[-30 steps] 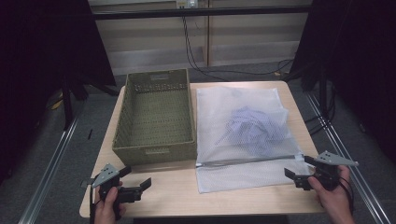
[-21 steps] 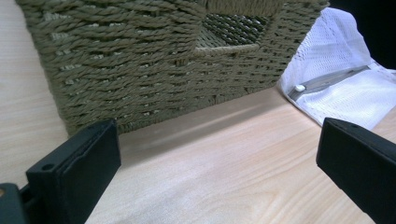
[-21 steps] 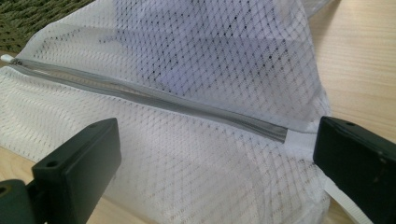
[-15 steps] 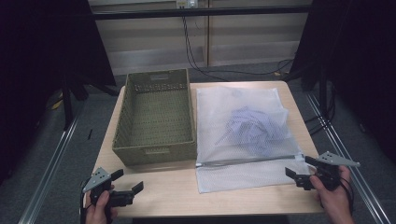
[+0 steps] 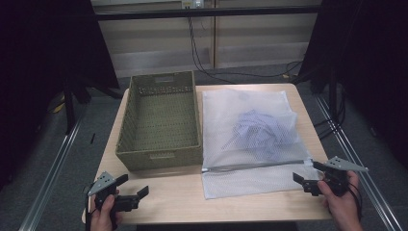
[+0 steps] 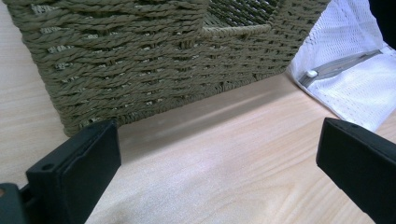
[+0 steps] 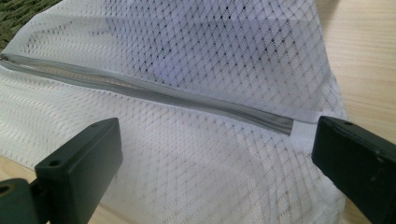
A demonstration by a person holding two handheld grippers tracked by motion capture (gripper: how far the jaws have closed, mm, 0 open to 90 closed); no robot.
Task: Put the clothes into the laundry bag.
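Note:
A white mesh laundry bag [image 5: 250, 130] lies flat on the right half of the wooden table [image 5: 173, 197], a bluish garment [image 5: 262, 132] bundled inside it. Its grey zipper [image 5: 255, 166] runs across near the front; in the right gripper view the zipper [image 7: 154, 91] crosses just beyond the jaws. My right gripper [image 5: 308, 179] rests open at the bag's front right corner, empty. An olive woven basket [image 5: 161, 120] stands empty on the left. My left gripper [image 5: 132, 186] is open near the table's front left, facing the basket wall [image 6: 140, 60], apart from it.
Metal rails [image 5: 48, 168] run along the floor on both sides of the table. Black cables [image 5: 202, 48] hang down the wall behind. Bare tabletop [image 6: 219, 172] lies between the basket front and the near edge.
My left gripper drew back toward the front left corner, then came slightly forward and right again. The right gripper stayed almost still.

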